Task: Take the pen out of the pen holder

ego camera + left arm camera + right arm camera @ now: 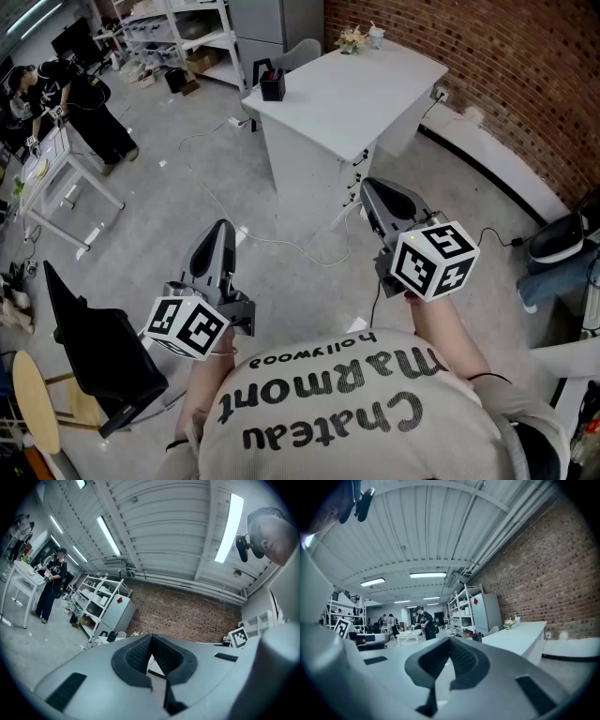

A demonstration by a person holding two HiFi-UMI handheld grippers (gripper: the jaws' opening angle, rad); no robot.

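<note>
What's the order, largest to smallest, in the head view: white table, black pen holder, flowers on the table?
Largest: white table.
Then black pen holder and flowers, which look about alike, so unranked.

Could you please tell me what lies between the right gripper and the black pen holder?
The head view shows only the side panel and bare top of the white table between the right gripper and the black box-shaped pen holder.

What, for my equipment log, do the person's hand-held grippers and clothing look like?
The left hand-held gripper and right hand-held gripper have grey bodies, dark ribbed pads and a white cube with black square markers. The person wears a cream top with dark lettering.
</note>
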